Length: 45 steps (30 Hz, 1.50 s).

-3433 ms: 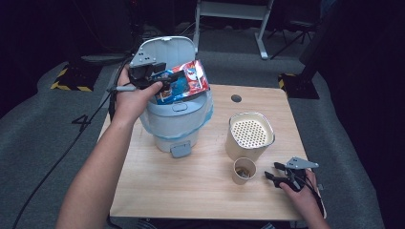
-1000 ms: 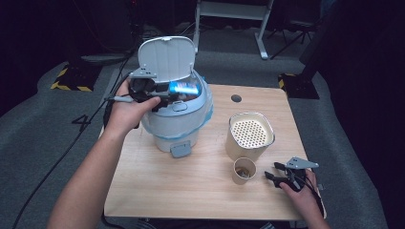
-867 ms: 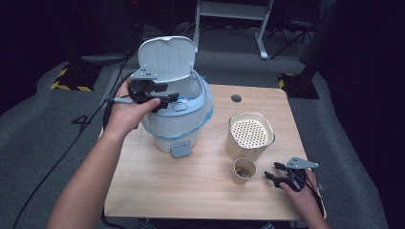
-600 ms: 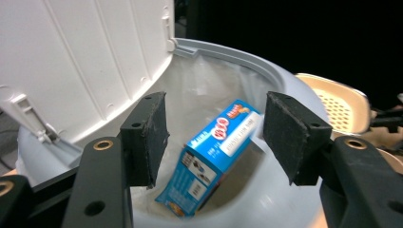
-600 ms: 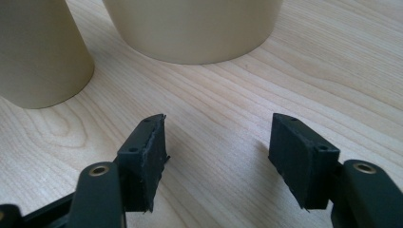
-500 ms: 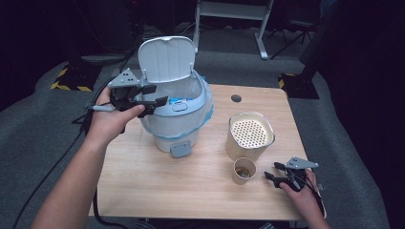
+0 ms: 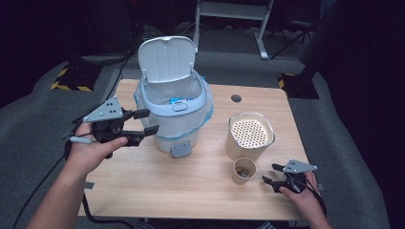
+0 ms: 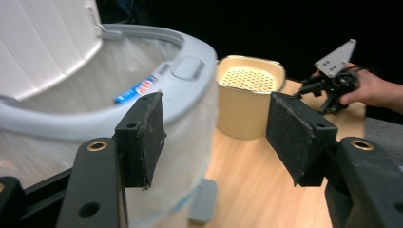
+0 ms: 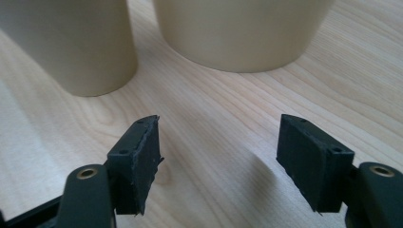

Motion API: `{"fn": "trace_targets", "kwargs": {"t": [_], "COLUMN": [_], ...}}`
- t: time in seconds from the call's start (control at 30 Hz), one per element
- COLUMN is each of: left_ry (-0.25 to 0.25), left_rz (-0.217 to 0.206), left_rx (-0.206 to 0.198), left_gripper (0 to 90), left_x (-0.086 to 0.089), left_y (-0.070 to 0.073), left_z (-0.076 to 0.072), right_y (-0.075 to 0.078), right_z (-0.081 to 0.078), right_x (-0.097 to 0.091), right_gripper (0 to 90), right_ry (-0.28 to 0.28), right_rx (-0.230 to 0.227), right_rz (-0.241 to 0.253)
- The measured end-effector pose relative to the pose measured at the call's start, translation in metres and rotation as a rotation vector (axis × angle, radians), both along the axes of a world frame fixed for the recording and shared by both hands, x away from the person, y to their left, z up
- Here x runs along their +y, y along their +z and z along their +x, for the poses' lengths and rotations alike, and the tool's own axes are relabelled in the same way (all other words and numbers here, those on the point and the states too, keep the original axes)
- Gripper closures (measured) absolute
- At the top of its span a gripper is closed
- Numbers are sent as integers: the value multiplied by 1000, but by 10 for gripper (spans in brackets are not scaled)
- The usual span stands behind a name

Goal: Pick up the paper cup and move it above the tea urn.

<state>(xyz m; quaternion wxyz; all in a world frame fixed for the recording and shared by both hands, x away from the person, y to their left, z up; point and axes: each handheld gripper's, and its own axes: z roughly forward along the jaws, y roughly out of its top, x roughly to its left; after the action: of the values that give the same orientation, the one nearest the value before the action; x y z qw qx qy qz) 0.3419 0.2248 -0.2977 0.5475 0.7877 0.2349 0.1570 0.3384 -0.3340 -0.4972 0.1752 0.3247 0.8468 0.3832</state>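
The white plastic pedal bin (image 7: 174, 112), stood upright at the far left of the wooden tabletop (image 7: 200, 186) with its lid raised, is seen just right of the empty left tool (image 7: 149, 121), whose jaws have just been opening, as have the empty right tool's (image 7: 270, 173).

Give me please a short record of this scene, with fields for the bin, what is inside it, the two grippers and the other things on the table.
bin: white trash bin with a liner bag, lid up, standing on the wooden table
inside bin: a blue and red packet, lying in the liner
left gripper: beside the bin, jaws apart, nothing between them
right gripper: low over the table, jaws apart, nothing between them
other things: cream container with perforated top; small paper cup in front of it
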Motion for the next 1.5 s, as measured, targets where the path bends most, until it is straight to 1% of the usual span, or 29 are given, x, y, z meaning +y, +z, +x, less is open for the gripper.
{"fn": "trace_targets", "kwargs": {"t": [0.03,0.1,0.17,0.27,0.33,0.4,0.5,0.57,0.6,0.63,0.7,0.73,0.77,0.83,0.93,0.97,1.0,1.03,1.13,1.17,1.23,1.27,1.33,1.37,1.4,1.47,1.5], "left_ry": [-7,-12,-20,-29,-30,-36,-32,-27,-21,-16,4,15,18,17,17,15,19,19,21,18,12,14,15,17,19,17,18], "left_rz": [-7,-21,-30,1,34,55,67,61,50,51,77,80,77,71,82,80,68,71,105,109,114,123,147,156,174,191,208], "left_rx": [1,6,16,28,33,49,63,74,85,97,105,107,119,136,158,166,176,182,188,194,211,208,218,215,218,225,230], "left_gripper": [386,381,381,381,381,373,359,356,356,356,356,356,356,356,356,356,356,354,352,352,351,351,351,351,350,349,347], "left_x": [2,4,6,7,6,5,8,11,14,16,21,23,24,26,27,28,27,27,24,24,21,20,19,19,18,16,15], "left_y": [-4,-10,-19,-32,-43,-52,-65,-74,-79,-82,-87,-90,-93,-99,-110,-112,-117,-120,-131,-133,-143,-146,-154,-157,-162,-168,-172], "left_z": [-4,-10,-15,-19,-21,-22,-24,-24,-23,-22,-20,-19,-19,-17,-13,-11,-9,-7,-2,-1,4,5,8,9,10,11,12], "right_y": [2,4,7,9,10,11,12,11,11,11,11,11,11,10,8,6,5,4,3,3,3,2,2,1,1,1,1], "right_z": [-1,-3,-5,-6,-6,-6,-7,-8,-9,-9,-9,-9,-9,-10,-10,-10,-9,-9,-10,-10,-10,-9,-9,-10,-10,-10,-10], "right_x": [1,1,2,3,4,6,8,9,10,10,11,12,12,13,13,13,13,13,13,13,13,13,13,14,15,16,16], "right_gripper": [308,300,292,282,280,281,281,281,280,281,281,281,281,281,281,280,279,279,276,276,265,255,245,239,235,232,230], "right_ry": [8,31,55,78,88,96,108,112,115,116,118,121,122,122,124,125,126,124,129,129,128,129,130,132,133,138,140], "right_rx": [-2,-4,0,3,4,7,12,15,18,20,22,21,22,25,23,21,21,27,27,27,29,29,31,33,33,34,34], "right_rz": [-5,1,8,13,19,19,13,10,10,12,10,7,5,0,-13,-15,-18,-20,-15,-15,-6,3,15,25,32,47,52]}}
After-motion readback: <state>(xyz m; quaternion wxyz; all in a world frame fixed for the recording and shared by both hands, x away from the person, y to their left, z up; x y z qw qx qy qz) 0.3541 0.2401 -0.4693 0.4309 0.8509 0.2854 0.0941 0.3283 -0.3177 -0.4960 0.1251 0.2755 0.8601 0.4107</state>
